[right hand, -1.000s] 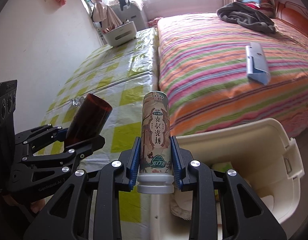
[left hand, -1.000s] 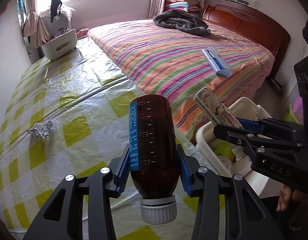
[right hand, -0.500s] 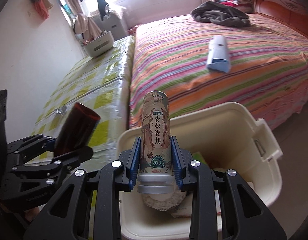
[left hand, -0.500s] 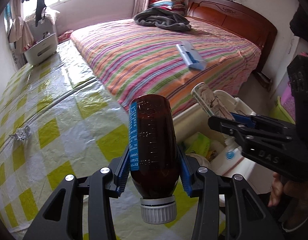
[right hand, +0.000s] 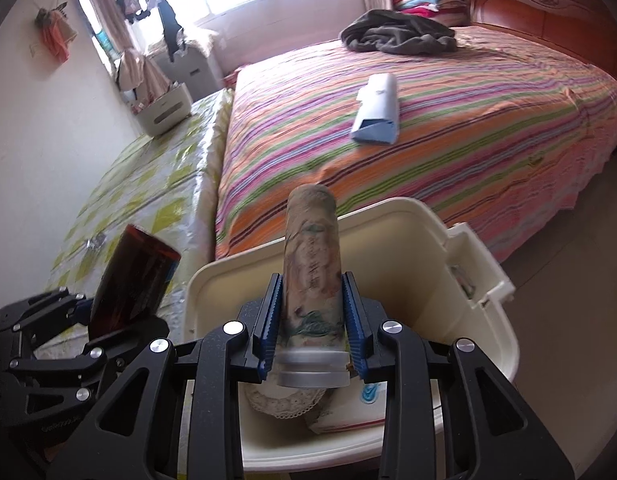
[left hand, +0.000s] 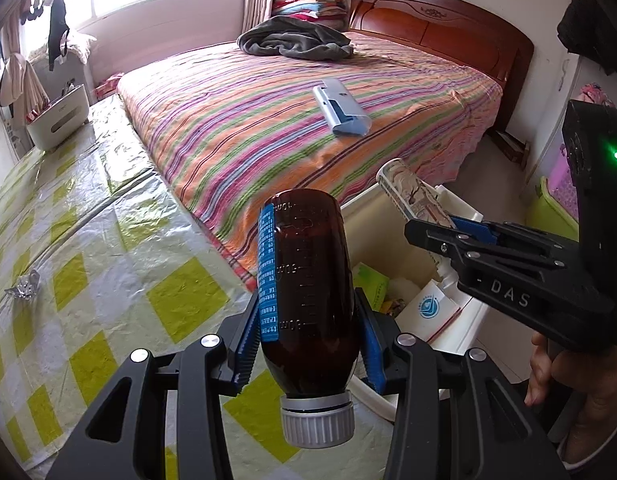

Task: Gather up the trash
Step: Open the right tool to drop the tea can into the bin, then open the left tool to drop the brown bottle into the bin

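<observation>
The left gripper [left hand: 308, 338] fills the lower middle of its own view, its blue fingers [left hand: 248, 344] clamped, while the right gripper [right hand: 310, 330], likewise clamped low in its view, appears at the right edge of the left view, with a bare hand [left hand: 572, 384] beneath it.

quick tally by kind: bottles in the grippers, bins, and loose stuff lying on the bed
Bottles held: 2 (brown bottle, printed bottle)
Bins: 1 (cream bin)
Things on the bed: 2 (grey blanket, blue-white package)
Total: 5
</observation>
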